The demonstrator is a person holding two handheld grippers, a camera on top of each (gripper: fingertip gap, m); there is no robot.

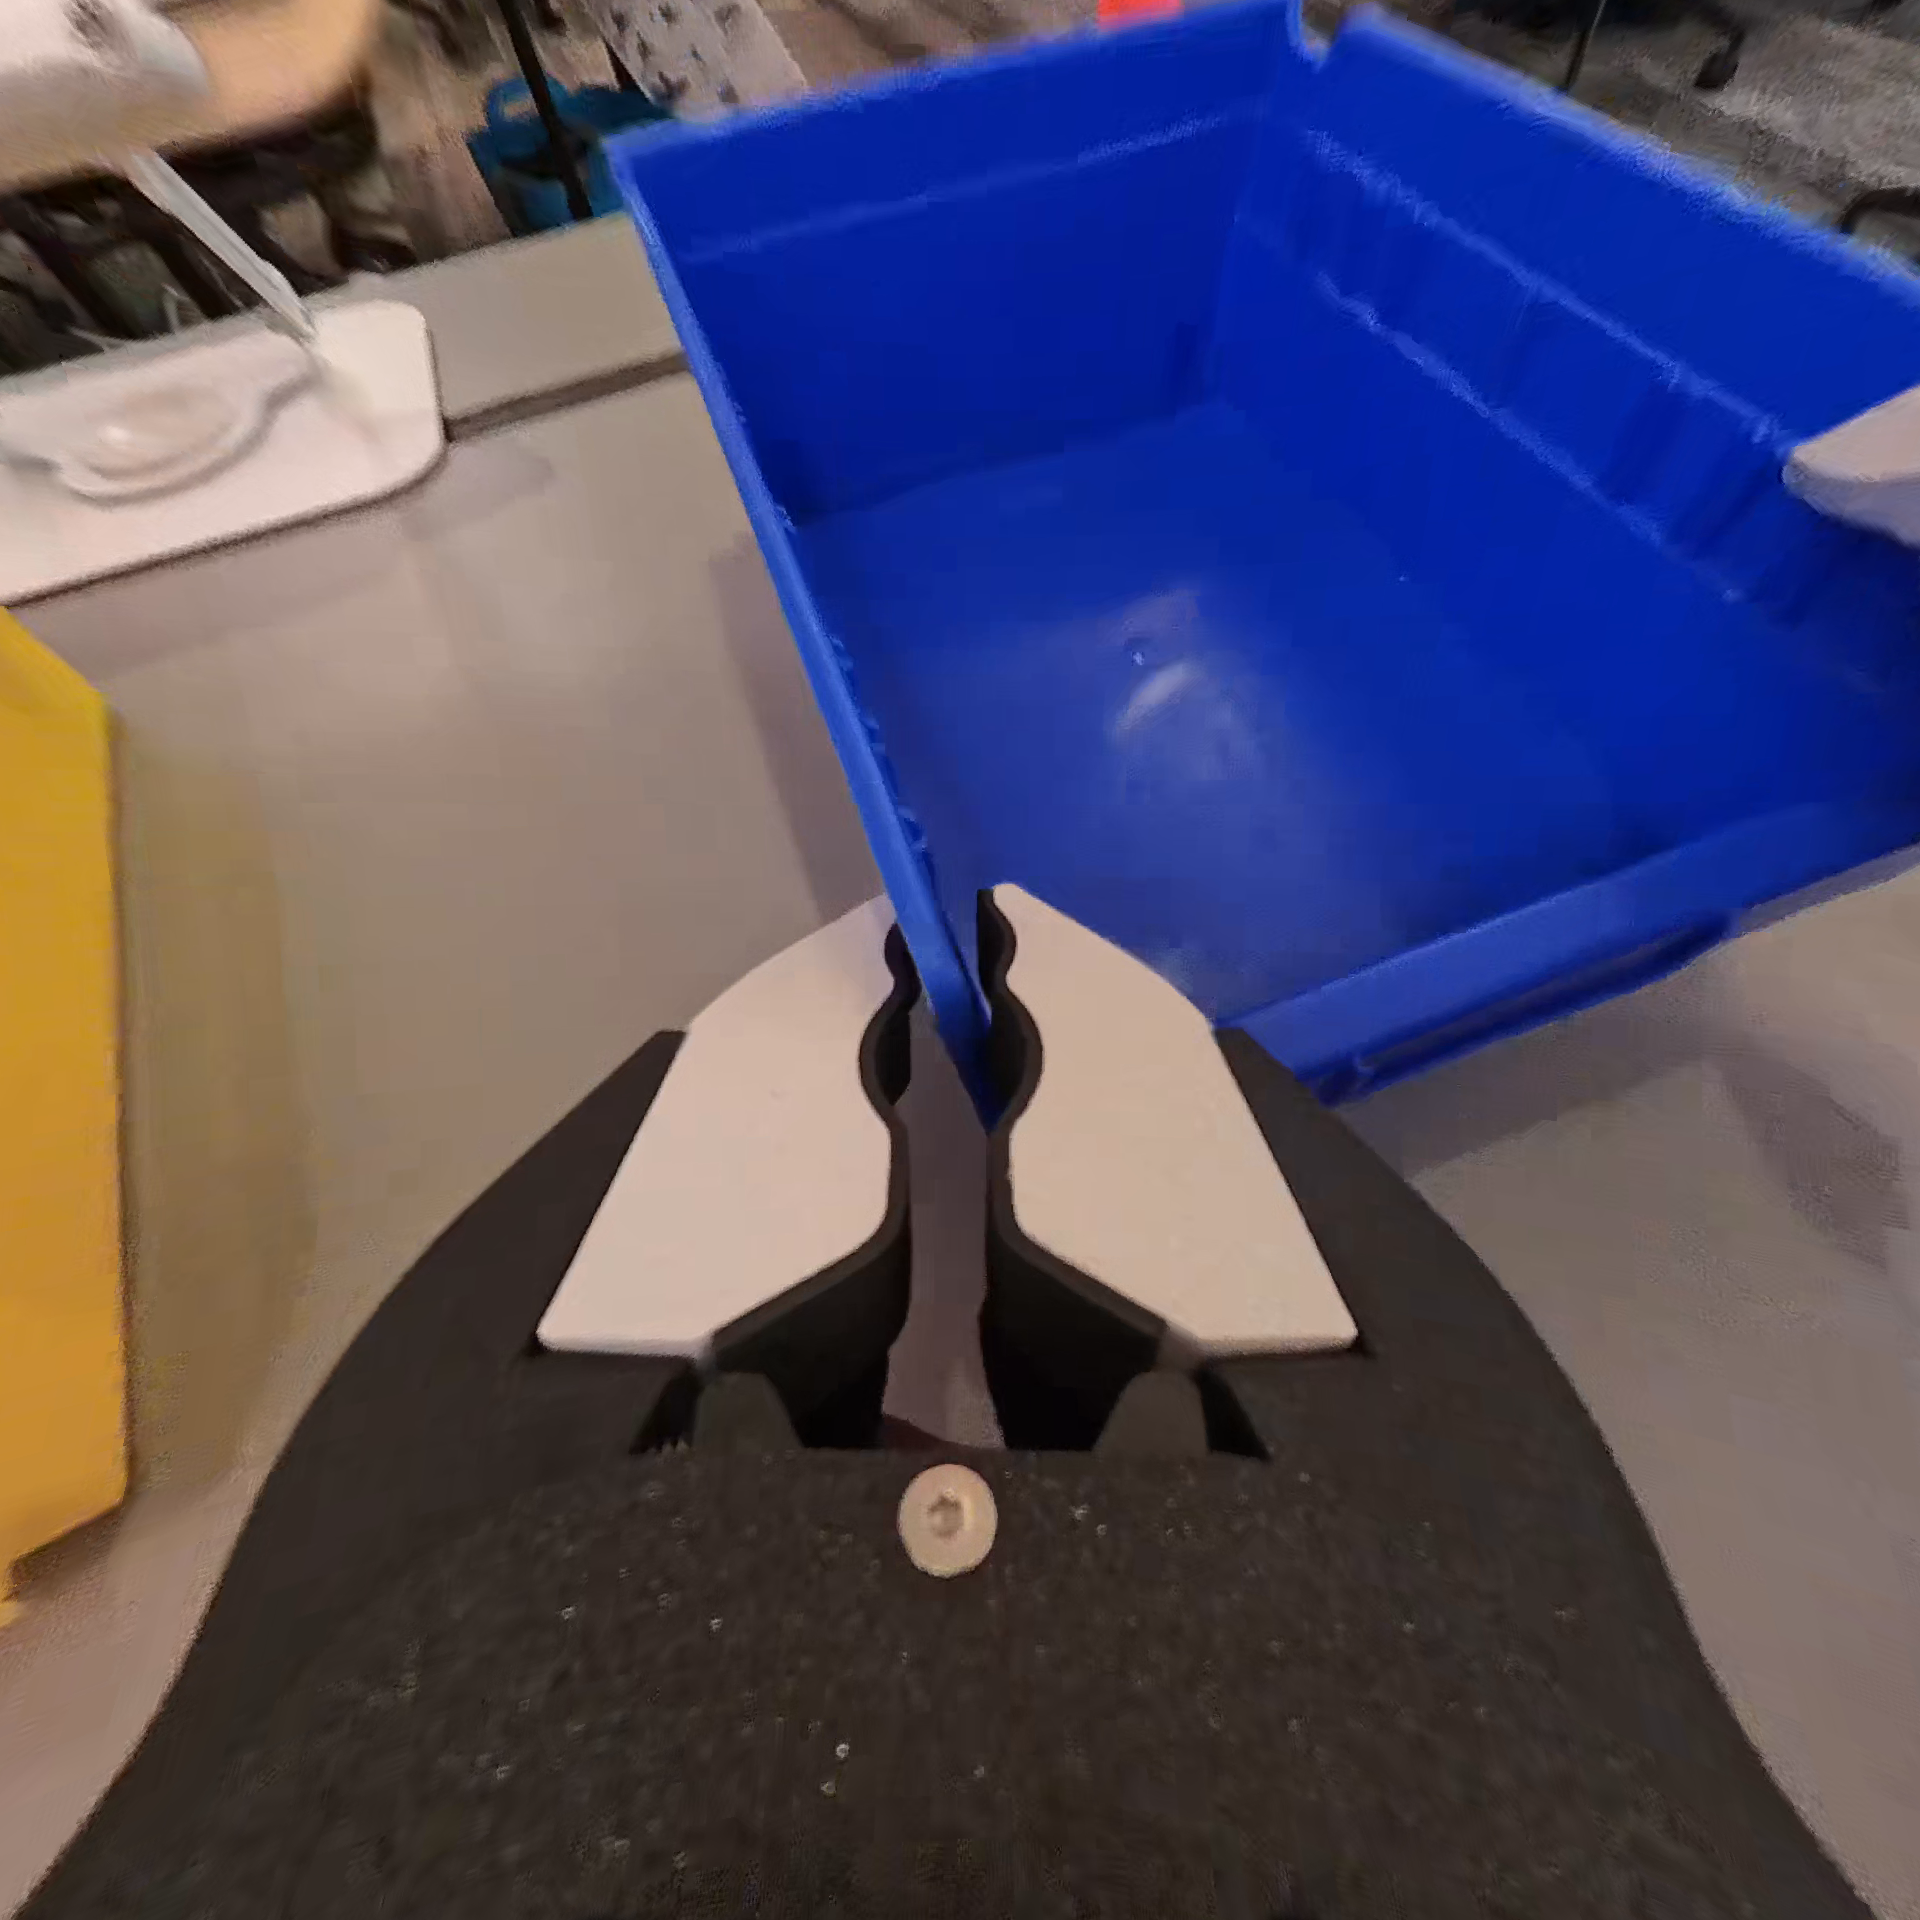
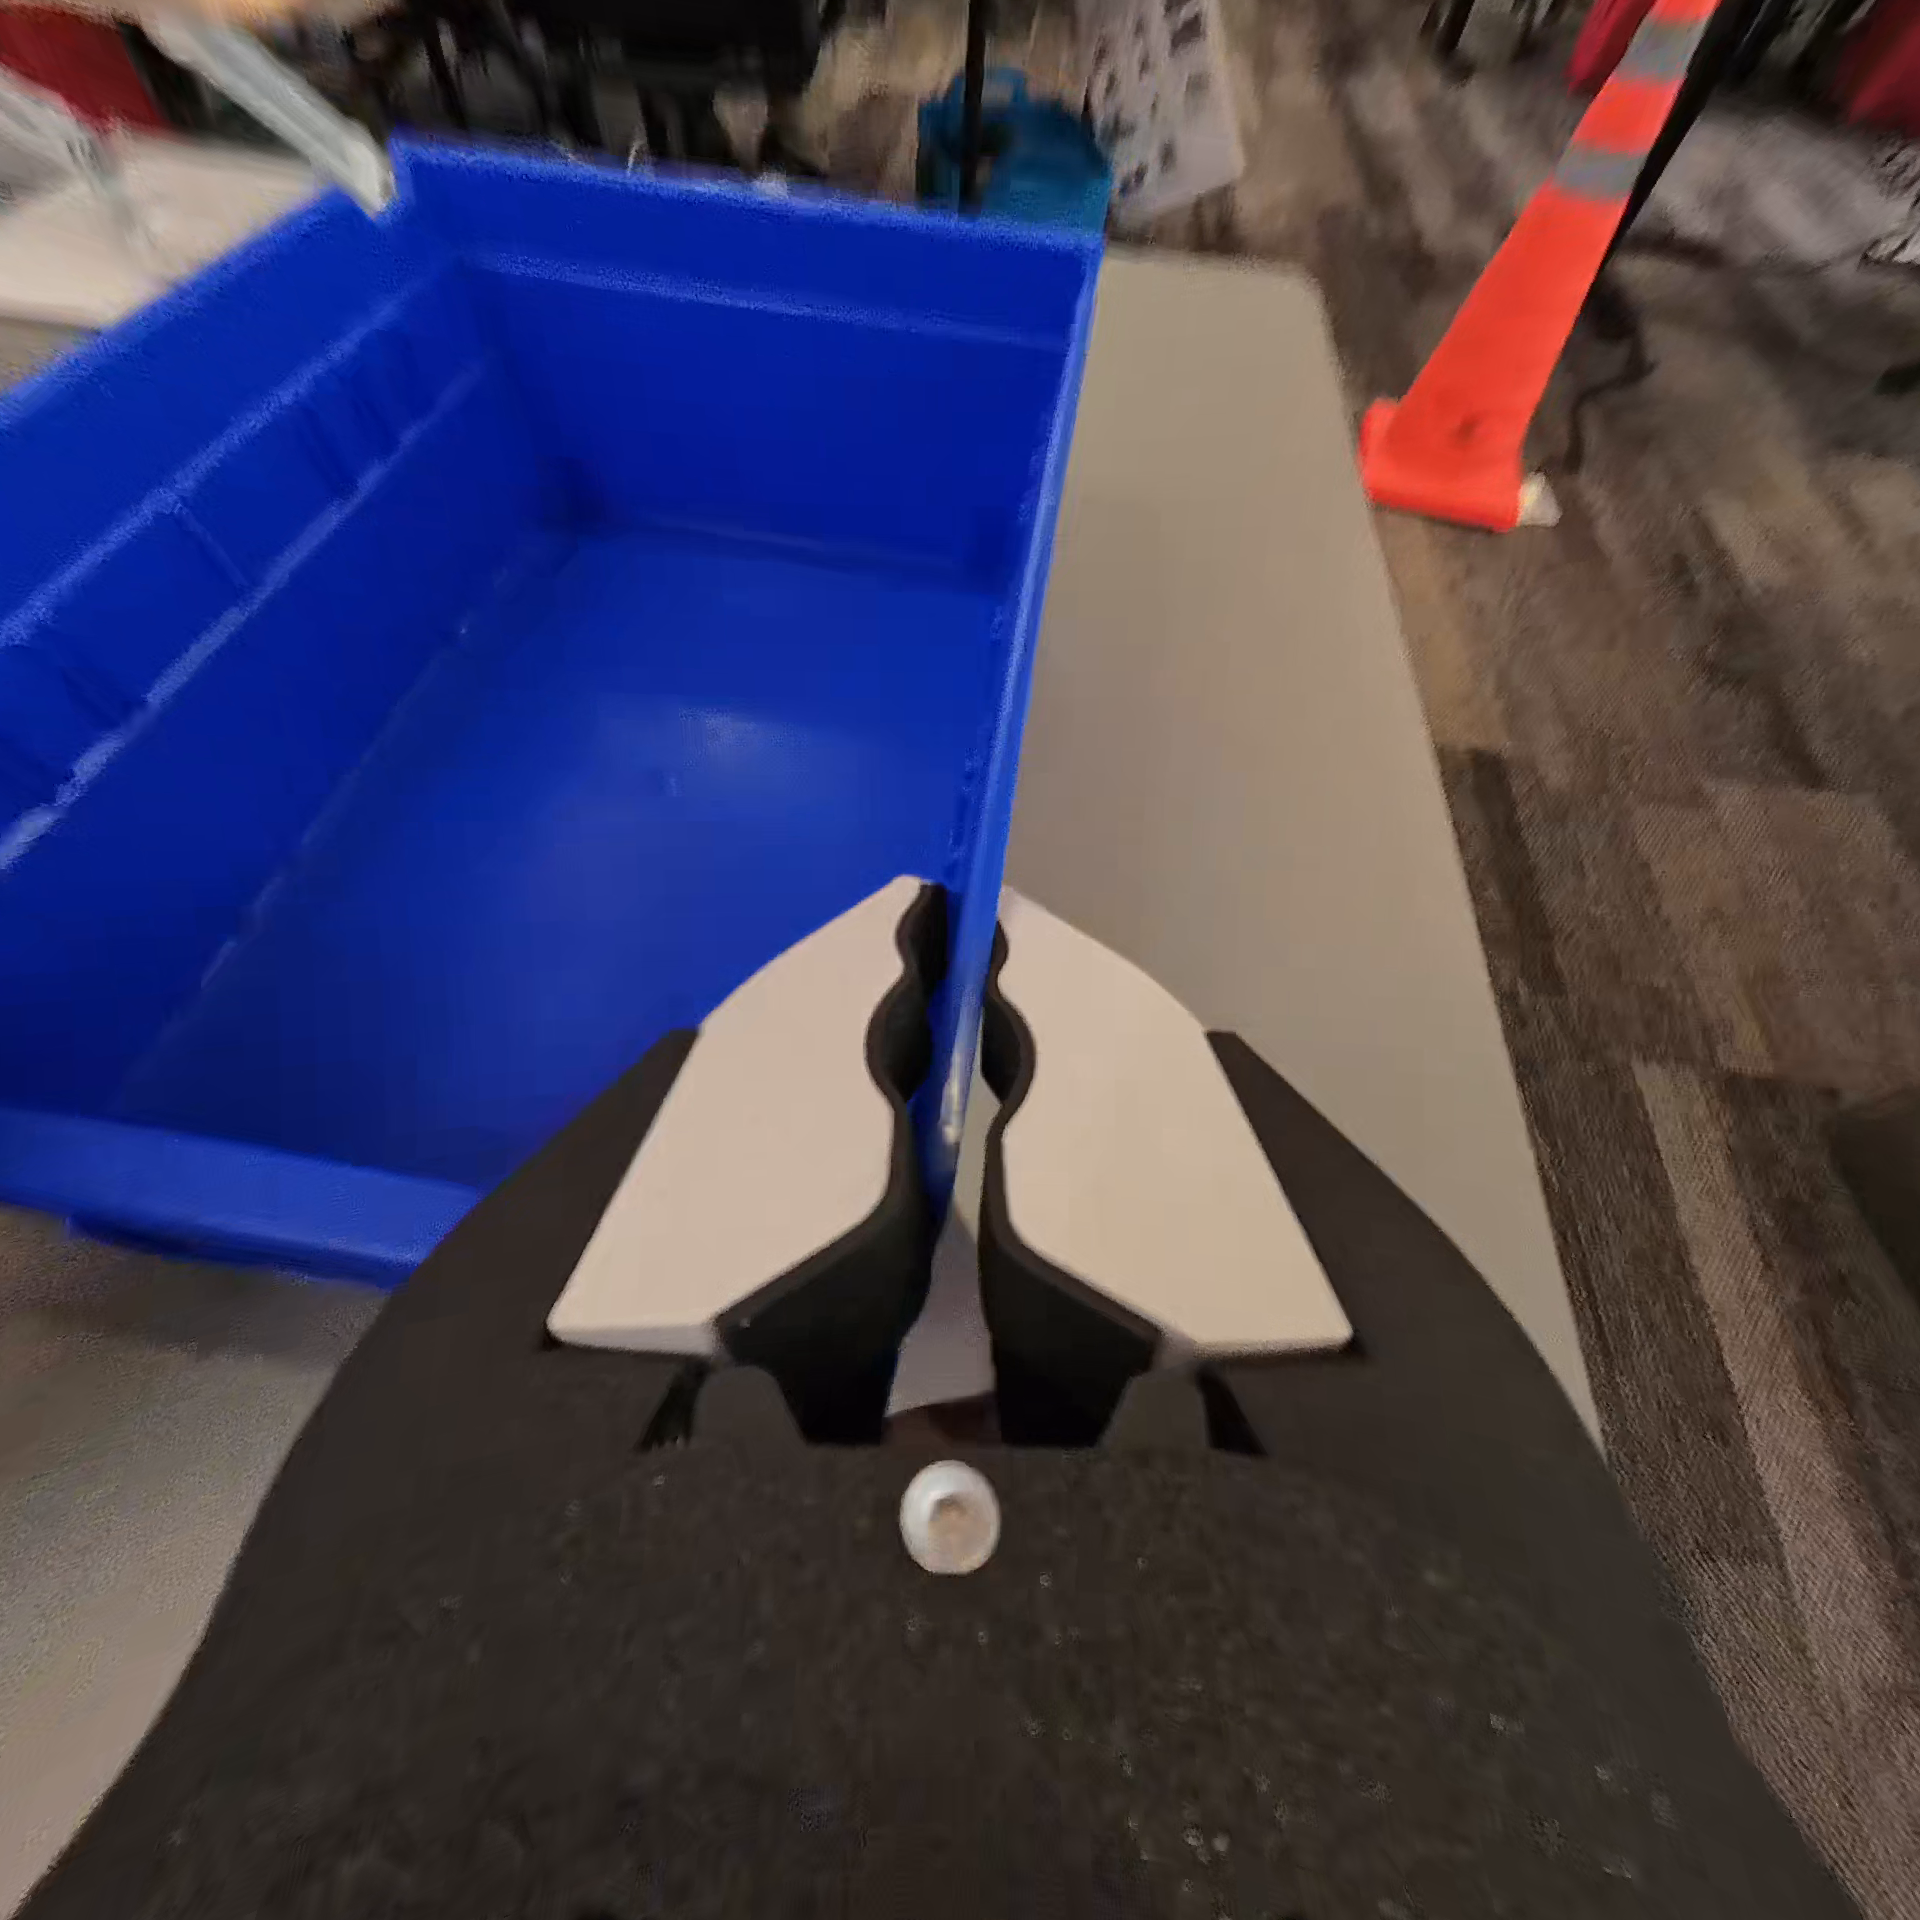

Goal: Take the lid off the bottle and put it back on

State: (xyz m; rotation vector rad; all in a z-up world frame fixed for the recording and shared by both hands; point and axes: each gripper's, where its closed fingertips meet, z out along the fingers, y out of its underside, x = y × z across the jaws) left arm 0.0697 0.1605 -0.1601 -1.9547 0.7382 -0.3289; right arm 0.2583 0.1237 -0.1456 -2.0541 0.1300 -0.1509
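The left tool [image 1: 940, 997] was clamped on the left wall of the blue bin [image 1: 1299, 644], and the right tool [image 2: 961, 997] gripped its right wall, near the worktop's [image 2: 1195, 727] right edge. The bin looked empty; no bottle or lid showed in either view. An orange cone [image 2: 1507, 312] stood on the floor.

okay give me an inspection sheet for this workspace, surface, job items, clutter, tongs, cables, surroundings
Surface: grey table, bare around the bin.
Job's things: bottle and lid, nothing seen.
Clutter: empty blue bin; yellow object at the left edge; white tray at the far left.
Tongs: left tongs shut on the bin's left wall; right tongs shut on its right wall.
Cables: nothing seen.
Surroundings: orange cone on carpet; blurred background.
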